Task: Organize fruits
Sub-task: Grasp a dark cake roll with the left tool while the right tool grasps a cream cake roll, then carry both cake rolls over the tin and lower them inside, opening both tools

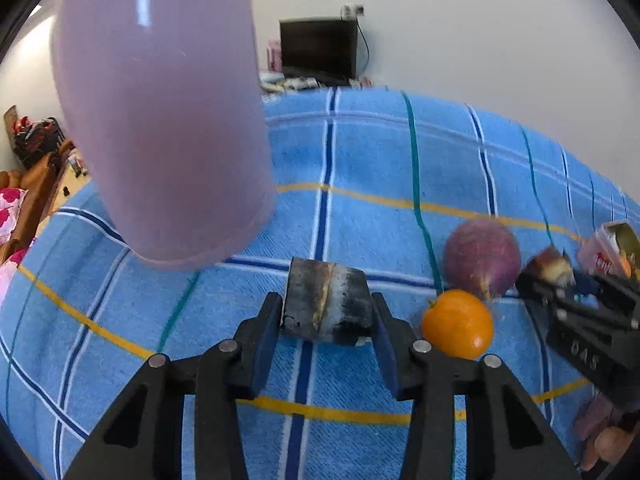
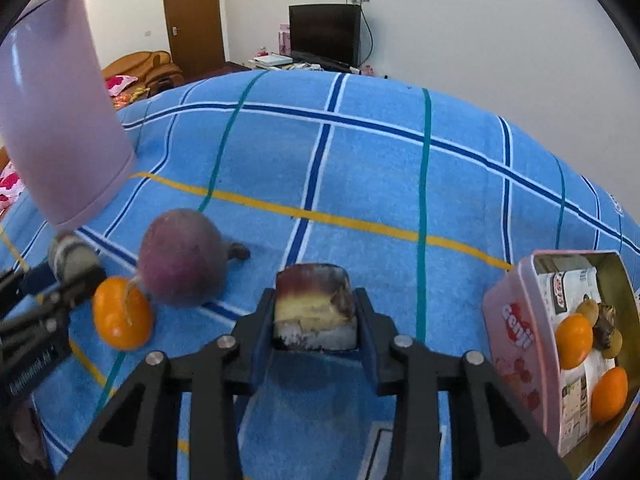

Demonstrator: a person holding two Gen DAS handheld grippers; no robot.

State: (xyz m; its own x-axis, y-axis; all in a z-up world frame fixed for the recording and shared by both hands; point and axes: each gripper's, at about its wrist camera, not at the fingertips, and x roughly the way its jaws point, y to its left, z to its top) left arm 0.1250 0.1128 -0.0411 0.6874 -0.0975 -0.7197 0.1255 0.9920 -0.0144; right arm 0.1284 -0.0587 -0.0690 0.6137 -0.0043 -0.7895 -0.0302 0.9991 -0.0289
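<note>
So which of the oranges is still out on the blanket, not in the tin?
The orange beside the purple onion, near the left tool; the other two sit inside the pink tin.

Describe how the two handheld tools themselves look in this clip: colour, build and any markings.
Both the left tool and the right tool are matte black plastic linkages with triangular cut-outs, round silver pivot pins and dark blue finger pads. Seen from the other camera, each body carries pale lettering, too blurred to read. No cables, hands or sleeves are visible.
</note>
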